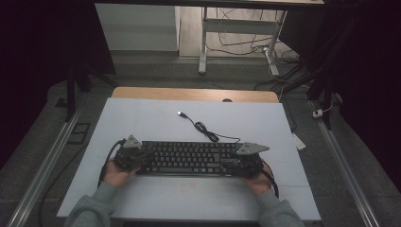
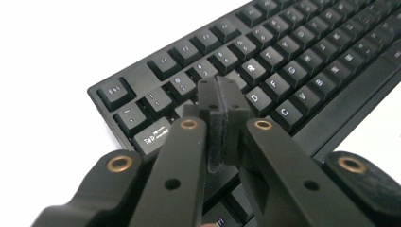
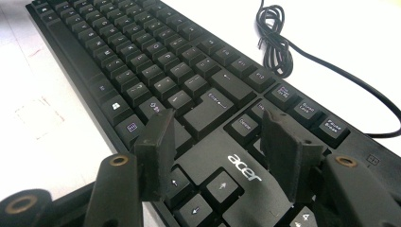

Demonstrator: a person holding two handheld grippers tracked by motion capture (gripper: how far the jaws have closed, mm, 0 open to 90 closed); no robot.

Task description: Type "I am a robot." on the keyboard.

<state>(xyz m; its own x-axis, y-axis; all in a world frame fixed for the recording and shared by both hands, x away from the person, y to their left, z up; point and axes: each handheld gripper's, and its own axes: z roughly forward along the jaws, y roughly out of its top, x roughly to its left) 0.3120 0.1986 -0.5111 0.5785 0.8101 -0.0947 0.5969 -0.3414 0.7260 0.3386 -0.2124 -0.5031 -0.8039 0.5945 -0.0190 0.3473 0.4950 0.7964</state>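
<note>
two hands (image 1: 116, 172) come in from the near edge of the white table (image 1: 142, 118), and each one holds a claw. the left gripper (image 1: 126, 156) sits at the left end of the black keyboard (image 1: 187, 157). in the left gripper view its two pads (image 2: 218, 106) are pressed flat together with nothing between them, and the tip hangs just over the keys near the tab key (image 2: 152, 135). whether it touches a key is hard to tell.

the right gripper (image 1: 243, 161) sits at the right end. in the right gripper view its jaws stand wide apart, over the part with the arrow keys (image 3: 208, 189) and the white logo (image 3: 244, 167). they hold nothing.

the keyboard lies flat in the middle of the table, a bit toward the person. it looks long, stiff and not very heavy, so it should lift in one piece and not bend. its keys are loose little caps, and a claw could pop one off or slip on them. the hard side edges at both ends look like the best places to grab.

farther back, a thin black cord (image 1: 208, 132) runs from the keyboard in a soft curly bunch to a plug (image 1: 181, 114). it will drag along behind.
</note>
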